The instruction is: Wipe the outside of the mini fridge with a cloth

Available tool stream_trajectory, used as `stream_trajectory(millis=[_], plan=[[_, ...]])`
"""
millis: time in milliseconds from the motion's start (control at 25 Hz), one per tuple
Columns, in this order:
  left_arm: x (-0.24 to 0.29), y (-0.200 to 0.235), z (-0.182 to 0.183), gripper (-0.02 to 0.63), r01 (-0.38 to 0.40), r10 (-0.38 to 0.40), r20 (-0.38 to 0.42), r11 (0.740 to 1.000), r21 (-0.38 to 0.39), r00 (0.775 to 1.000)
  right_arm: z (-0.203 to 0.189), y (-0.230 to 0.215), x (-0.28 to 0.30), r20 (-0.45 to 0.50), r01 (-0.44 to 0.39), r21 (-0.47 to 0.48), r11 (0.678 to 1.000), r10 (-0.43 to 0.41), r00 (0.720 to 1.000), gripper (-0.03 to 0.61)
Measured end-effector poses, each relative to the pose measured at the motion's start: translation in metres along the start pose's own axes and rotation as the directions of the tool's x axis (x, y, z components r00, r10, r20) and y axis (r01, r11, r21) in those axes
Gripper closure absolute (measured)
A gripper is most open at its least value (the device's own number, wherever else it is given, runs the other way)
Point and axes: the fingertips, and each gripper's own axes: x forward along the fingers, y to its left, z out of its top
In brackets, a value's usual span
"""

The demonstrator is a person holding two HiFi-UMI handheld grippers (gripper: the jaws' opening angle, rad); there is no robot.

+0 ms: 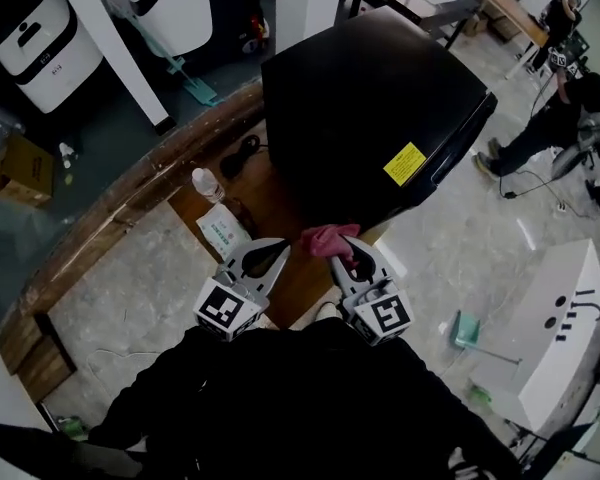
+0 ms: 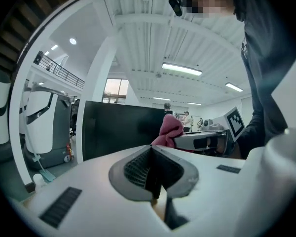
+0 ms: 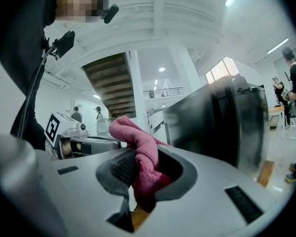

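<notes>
At the far left stands a white machine (image 1: 40,43), with a cardboard box (image 1: 25,168) below it. A curved wooden ledge (image 1: 130,193) sweeps across between them and the person. Inside the curve, on the wooden floor, a plastic bottle (image 1: 208,184) and a white-and-green packet (image 1: 223,232) lie just left of the mini fridge (image 1: 370,118).

The left tool (image 1: 280,248) is clenched with nothing in it, and the left gripper view shows its jaws pressed together (image 2: 152,172).

The black mini fridge stands upright with its top facing the head camera (long axis vertical, as far as this steep view shows). One corner points towards the person, and a yellow label (image 1: 404,164) sits on its near right side.

The pink cloth (image 1: 328,240) is bunched at that near corner, pinched in the right tool (image 1: 346,252). The right gripper view shows its jaws closed on the cloth's folds (image 3: 143,157), with the fridge just to the right. Whether the cloth touches the fridge cannot be told.

Further right, on the pale floor, lie a green dustpan (image 1: 465,330) and a white housing (image 1: 555,328), with people (image 1: 570,98) well beyond.
</notes>
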Motion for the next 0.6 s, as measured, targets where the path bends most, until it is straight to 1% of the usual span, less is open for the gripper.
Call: stream_trajectory(millis=[120, 240, 320, 480, 600], plan=[[-0.008, -0.019, 0.01, 0.607, -0.027, 0.027, 0.024, 1.0, -0.006, 0.999, 0.003, 0.002, -0.019, -0.006, -0.04, -0.022, 0.999, 0.04, 0.999, 0.494], [-0.011, -0.028, 0.015, 0.607, -0.089, 0.09, 0.041, 0.996, -0.028, 0.995, 0.01, -0.001, -0.03, -0.014, -0.102, -0.035, 0.994, 0.102, 0.995, 0.494], [-0.015, -0.035, 0.015, 0.607, -0.121, 0.122, 0.038, 0.992, -0.03, 0.992, 0.014, 0.001, -0.038, -0.01, -0.132, -0.038, 0.991, 0.131, 0.991, 0.494], [-0.009, -0.058, 0.009, 0.607, -0.158, 0.159, 0.036, 0.987, -0.03, 0.987, 0.015, -0.007, -0.053, -0.009, -0.183, -0.031, 0.983, 0.183, 0.983, 0.494], [-0.005, -0.071, 0.01, 0.607, -0.184, 0.185, 0.044, 0.982, -0.035, 0.982, 0.02, -0.009, -0.064, -0.015, -0.22, -0.053, 0.974, 0.22, 0.975, 0.494]])
